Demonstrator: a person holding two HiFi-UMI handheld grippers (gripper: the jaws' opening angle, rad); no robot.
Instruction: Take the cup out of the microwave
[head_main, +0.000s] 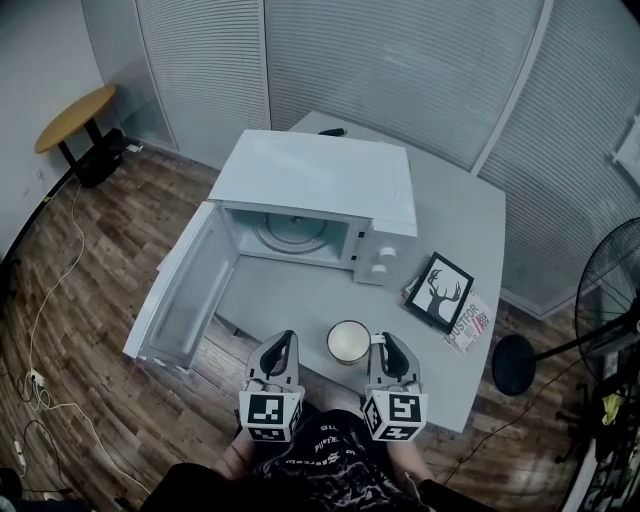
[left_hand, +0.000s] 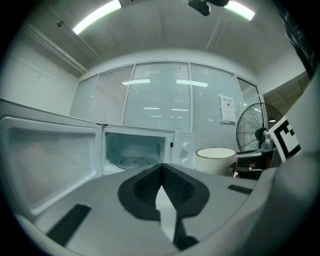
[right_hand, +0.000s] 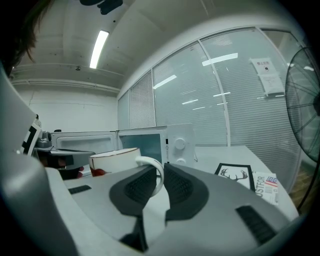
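Cup (head_main: 349, 342) stood on the table (head_main: 455, 215) at lower centre of the head view, already clear of the open microwave (head_main: 320, 180) above it. Its handle (right_hand: 156, 162) pointed right, into the right gripper (head_main: 382, 342), whose jaws were narrowed onto it. The left gripper (head_main: 284, 340), jaws together and empty, sat just left of the cup, apart from it.

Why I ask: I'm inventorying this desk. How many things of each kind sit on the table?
Microwave: 1
Cup: 1
Framed picture: 1
Booklet: 1
Dark object behind the microwave: 1
Total: 5
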